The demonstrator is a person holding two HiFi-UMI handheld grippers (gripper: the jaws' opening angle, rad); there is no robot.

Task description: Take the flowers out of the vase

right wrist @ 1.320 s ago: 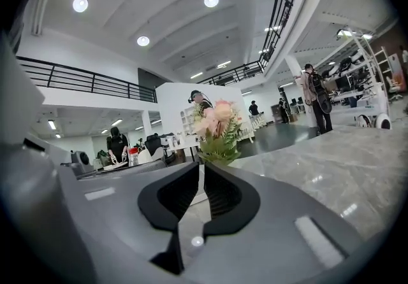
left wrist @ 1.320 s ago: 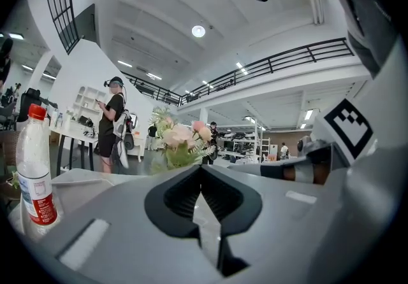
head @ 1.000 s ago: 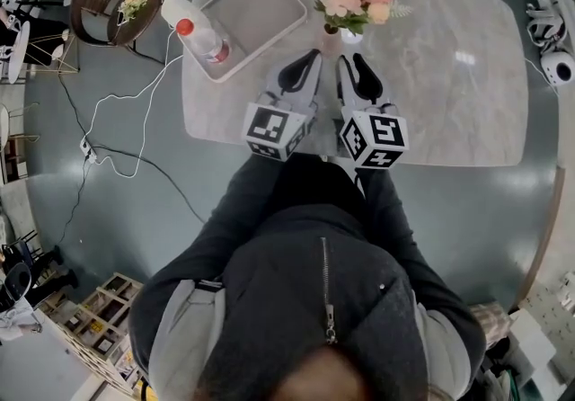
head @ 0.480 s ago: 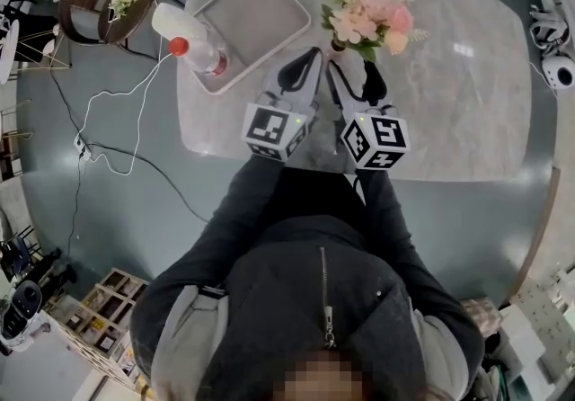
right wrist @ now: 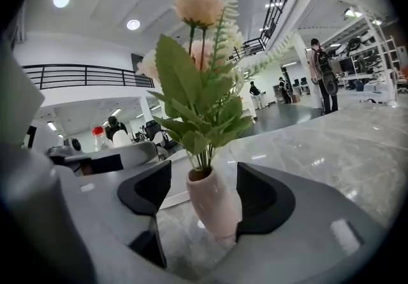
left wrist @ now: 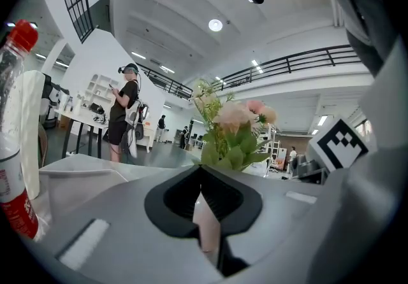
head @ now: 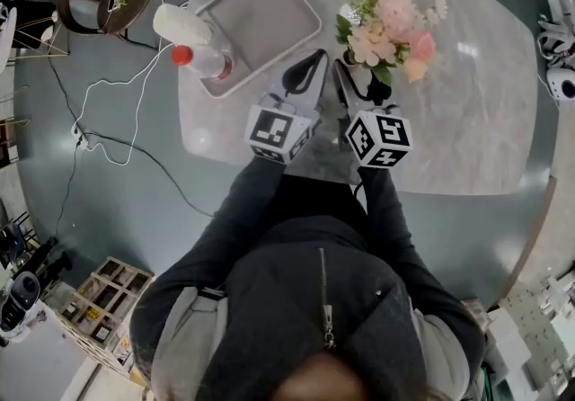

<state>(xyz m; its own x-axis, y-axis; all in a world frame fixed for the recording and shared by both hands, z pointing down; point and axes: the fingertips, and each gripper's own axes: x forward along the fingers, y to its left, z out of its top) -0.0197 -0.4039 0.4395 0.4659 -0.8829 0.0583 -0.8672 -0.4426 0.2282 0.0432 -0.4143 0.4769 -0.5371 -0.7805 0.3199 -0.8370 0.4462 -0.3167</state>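
Both claws are in my hands, and I am starting with the right gripper view. There I am holding my right claw [right wrist: 204, 195] spread wide around the pale pink vase [right wrist: 213, 206], which is standing upright on the marble table [right wrist: 331, 149] between the two dark pads. The pad left of the vase is standing clear of it. The pad on its right is sitting just beside it, and I cannot tell whether it is touching. The flowers [right wrist: 194, 85] are sitting in the vase, their stems running down its neck. In the left gripper view my left claw [left wrist: 201, 171] is pressed together and pinching nothing, with the blooms rising just beyond its tips. A red-capped bottle [left wrist: 14, 117] is standing well off to the left of the vase. In the head view both claws are lying side by side on my side of the vase, and the blossoms are covering it from above. My right claw is reaching in under them while my left is pointing just left of the vase. A grey tray [head: 260, 17] is lying further left of the vase, and the bottle is standing beyond the tray's left edge.
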